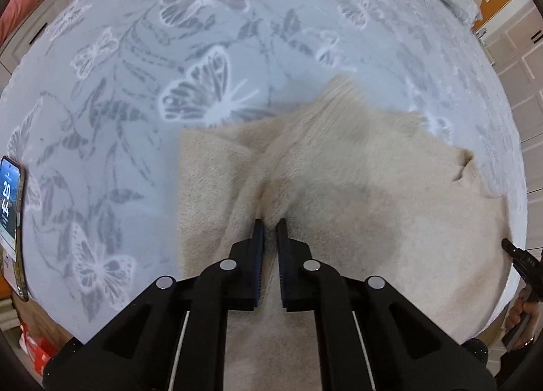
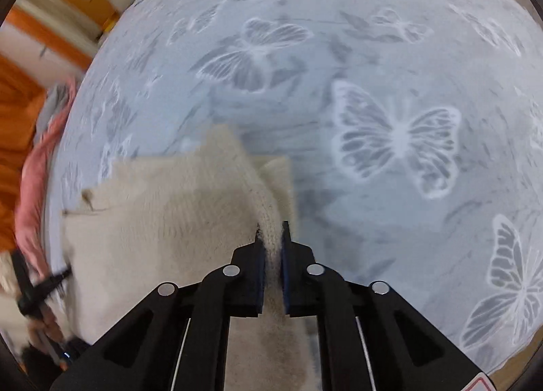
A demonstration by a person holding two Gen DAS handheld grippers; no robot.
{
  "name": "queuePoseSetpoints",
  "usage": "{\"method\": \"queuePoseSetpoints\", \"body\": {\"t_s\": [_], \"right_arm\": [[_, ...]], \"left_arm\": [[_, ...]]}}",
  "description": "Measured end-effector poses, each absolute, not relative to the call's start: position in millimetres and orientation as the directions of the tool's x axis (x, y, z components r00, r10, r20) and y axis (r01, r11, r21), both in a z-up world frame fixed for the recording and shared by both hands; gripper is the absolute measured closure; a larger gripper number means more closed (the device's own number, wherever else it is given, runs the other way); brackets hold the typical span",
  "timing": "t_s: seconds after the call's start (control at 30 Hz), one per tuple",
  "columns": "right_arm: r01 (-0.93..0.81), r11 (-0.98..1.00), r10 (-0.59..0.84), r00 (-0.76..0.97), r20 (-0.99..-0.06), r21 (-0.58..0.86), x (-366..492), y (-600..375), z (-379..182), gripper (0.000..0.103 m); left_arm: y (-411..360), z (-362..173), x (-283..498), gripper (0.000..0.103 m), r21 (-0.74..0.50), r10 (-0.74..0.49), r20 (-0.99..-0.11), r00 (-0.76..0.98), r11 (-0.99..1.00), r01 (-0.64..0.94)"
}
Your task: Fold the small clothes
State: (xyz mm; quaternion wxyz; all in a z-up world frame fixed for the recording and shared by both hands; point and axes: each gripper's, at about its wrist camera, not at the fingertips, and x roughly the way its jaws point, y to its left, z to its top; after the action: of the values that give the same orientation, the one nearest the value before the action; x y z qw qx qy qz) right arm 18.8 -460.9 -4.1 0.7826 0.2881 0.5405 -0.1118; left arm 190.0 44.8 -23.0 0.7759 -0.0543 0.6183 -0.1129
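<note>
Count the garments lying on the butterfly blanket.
1: a cream knit garment on the blanket, pinched by the left tool and right tool. A pink cloth lies off the blanket's edge; more may be hidden.

The left gripper (image 1: 270,223) points forward and down, its two black fingers nearly parallel with only a narrow slit between their blue pads (image 1: 259,255); cream knit cloth (image 1: 339,187) bunches right at the tips, pinched there. At the right edge of the left wrist view the other tool pokes in, with the person's right hand (image 1: 521,314) wrapped round its handle below. The right gripper (image 2: 271,225) is likewise closed down, a ridge of the cloth squeezed between its pads and running back along the gap. In the right wrist view, low at the left edge, the left tool appears blurred, with the left hand (image 2: 47,321) beneath it.
</note>
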Motion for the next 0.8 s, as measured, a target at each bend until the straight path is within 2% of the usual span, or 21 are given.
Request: {"method": "queuePoseSetpoints", "body": {"t_s": [0.03,0.07,0.13,0.17,0.2,0.23,0.27,0.33,0.4,0.47,0.53,0.57,0.6,0.7,0.73,0.8], "right_arm": [[0.485,0.810,0.117,0.419,-0.901,0.331,16,-457,3,0.081],[0.488,0.802,0.112,0.444,-0.889,0.345,13,-455,9,0.062],[0.500,0.785,0.099,0.481,-0.871,0.366,12,-454,12,0.050],[0.502,0.787,0.103,0.466,-0.879,0.358,16,-454,7,0.061],[0.505,0.788,0.118,0.437,-0.892,0.352,25,-453,3,0.077],[0.507,0.784,0.148,0.407,-0.901,0.358,33,-450,-2,0.095],[0.503,0.778,0.169,0.409,-0.897,0.376,38,-449,1,0.095],[0.451,0.773,0.165,0.536,-0.828,0.445,33,-447,40,0.096],[0.440,0.769,0.128,0.606,-0.785,0.465,26,-451,63,0.096],[0.489,0.773,0.068,0.569,-0.820,0.404,29,-460,53,0.095],[0.539,0.785,0.069,0.413,-0.908,0.305,38,-466,10,0.095],[0.559,0.778,0.090,0.352,-0.932,0.287,37,-468,-5,0.094],[0.578,0.752,0.104,0.370,-0.923,0.317,26,-468,-5,0.092],[0.582,0.727,0.038,0.496,-0.868,0.365,-17,-458,38,0.085],[0.579,0.729,0.022,0.514,-0.858,0.365,-31,-453,48,0.078],[0.562,0.744,0.014,0.528,-0.849,0.362,-65,-430,62,0.078]], "left_arm": [[44,-21,191,0.076,-0.240,-0.259,-0.941,0.216,0.964,0.112],[45,-18,191,0.062,-0.262,-0.282,-0.934,0.220,0.958,0.113],[42,-18,195,0.063,-0.272,-0.293,-0.929,0.228,0.955,0.118],[37,-21,198,0.077,-0.254,-0.276,-0.936,0.218,0.959,0.125],[33,-23,202,0.090,-0.233,-0.256,-0.943,0.212,0.964,0.131],[31,-22,206,0.098,-0.218,-0.243,-0.946,0.214,0.967,0.132],[33,-12,208,0.099,-0.236,-0.259,-0.936,0.239,0.964,0.121],[40,4,211,0.099,-0.272,-0.292,-0.912,0.289,0.956,0.107],[47,9,218,0.099,-0.263,-0.279,-0.908,0.314,0.960,0.093],[48,-6,229,0.103,-0.216,-0.229,-0.934,0.275,0.973,0.077],[49,-36,234,0.103,-0.116,-0.130,-0.970,0.206,0.990,0.076],[53,-40,233,0.103,-0.122,-0.133,-0.972,0.194,0.990,0.071],[62,-34,226,0.103,-0.175,-0.180,-0.959,0.220,0.984,0.044],[80,2,194,0.103,-0.285,-0.279,-0.914,0.294,0.958,0.024],[81,13,182,0.103,-0.281,-0.277,-0.907,0.317,0.959,0.034],[70,32,146,0.102,-0.269,-0.288,-0.893,0.346,0.958,0.102]]}}
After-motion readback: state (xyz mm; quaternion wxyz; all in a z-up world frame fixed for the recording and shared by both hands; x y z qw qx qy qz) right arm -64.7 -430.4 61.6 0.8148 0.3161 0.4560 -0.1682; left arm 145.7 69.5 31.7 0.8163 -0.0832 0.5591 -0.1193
